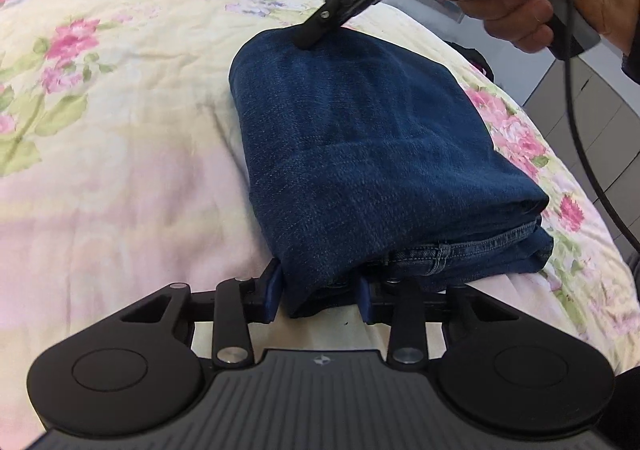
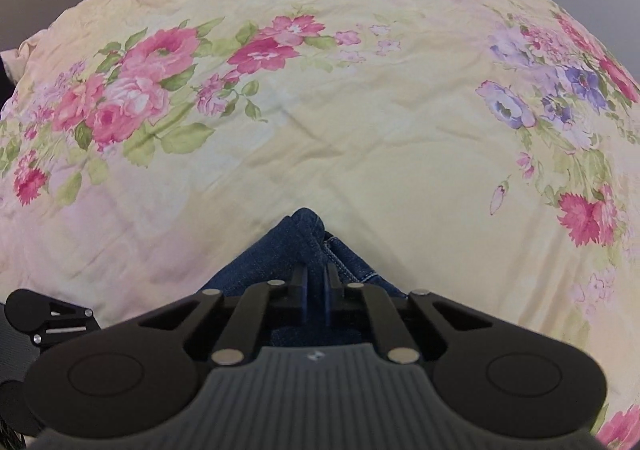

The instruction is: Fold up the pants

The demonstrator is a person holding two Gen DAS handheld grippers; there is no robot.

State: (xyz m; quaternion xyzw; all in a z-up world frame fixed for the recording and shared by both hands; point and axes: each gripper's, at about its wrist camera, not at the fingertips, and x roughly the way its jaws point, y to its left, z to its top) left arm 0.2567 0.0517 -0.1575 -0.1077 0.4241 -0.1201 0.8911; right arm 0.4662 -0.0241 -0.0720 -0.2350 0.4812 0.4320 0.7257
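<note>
The dark blue denim pants (image 1: 360,154) lie folded into a thick bundle on the floral bedspread (image 1: 120,130). My left gripper (image 1: 320,296) has its blue pads on either side of the bundle's near edge, with denim between them. My right gripper (image 1: 310,36) comes down from the upper right onto the bundle's far corner. In the right wrist view, the right gripper (image 2: 316,286) is shut on a narrow fold of the pants (image 2: 308,238), with the bedspread (image 2: 320,110) spread out beyond.
A hand (image 1: 520,2) holds the right gripper's handle, and a black cable (image 1: 580,130) hangs from it at the right. Grey cabinets (image 1: 600,98) stand past the bed's right edge. The left gripper's side (image 2: 52,320) shows at the lower left of the right wrist view.
</note>
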